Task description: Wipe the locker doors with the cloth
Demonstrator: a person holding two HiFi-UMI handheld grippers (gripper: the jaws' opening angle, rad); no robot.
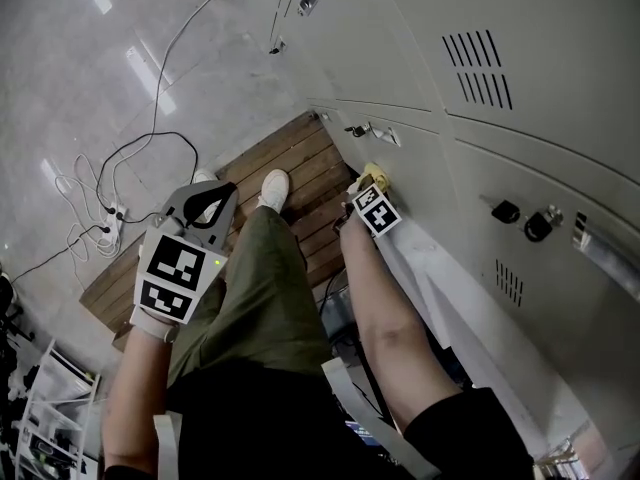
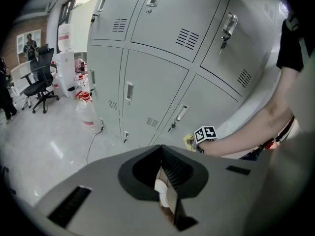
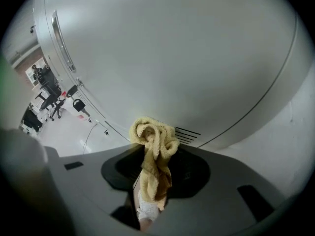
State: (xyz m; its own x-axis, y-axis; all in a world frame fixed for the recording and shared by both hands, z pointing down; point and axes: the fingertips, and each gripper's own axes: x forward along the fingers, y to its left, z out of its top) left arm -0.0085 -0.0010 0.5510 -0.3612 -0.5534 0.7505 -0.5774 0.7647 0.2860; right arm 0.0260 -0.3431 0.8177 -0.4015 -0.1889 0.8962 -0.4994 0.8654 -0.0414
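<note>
Right gripper view: right hand-held gripper (image 3: 149, 178) is pinching the yellow cloth (image 3: 153, 137) at a locker door (image 3: 172, 58); left hand-held gripper (image 2: 161, 154) is hanging pressed together.

I register a yellow cloth (image 3: 152, 151), pale grey locker doors (image 1: 400, 28), olive trousers (image 1: 270, 288), brown wooden slats (image 1: 300, 158) and a white shoe (image 1: 273, 186).

The cloth (image 3: 153, 136) is rough terry, the locker doors (image 3: 172, 48) smooth matt painted metal, the floor (image 1: 80, 88) glossy.

Bunched yellow cloth (image 3: 153, 151) against grey locker door (image 3: 187, 63)
</note>
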